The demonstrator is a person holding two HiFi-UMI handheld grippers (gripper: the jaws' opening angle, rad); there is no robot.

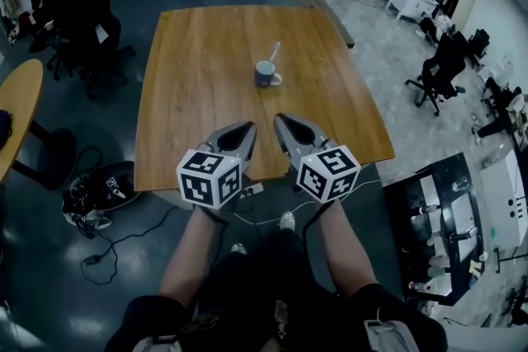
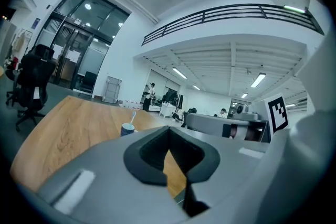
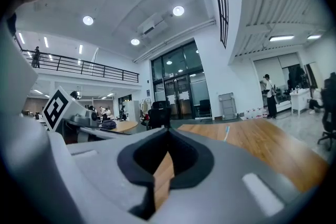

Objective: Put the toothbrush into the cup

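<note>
Left gripper [image 1: 247, 129] clenched, jaws tip to tip, nothing between (clear in left gripper view). Sits over near edge of table [image 1: 190, 103]. Cup [image 1: 265, 74] ahead of both grippers, well apart from them, slightly right of left gripper. Toothbrush [image 1: 275, 52] stands in cup, leaning away from grippers. Right gripper [image 1: 281, 121] just beside left gripper, also clenched, holding nothing. 2 forearms behind.
</note>
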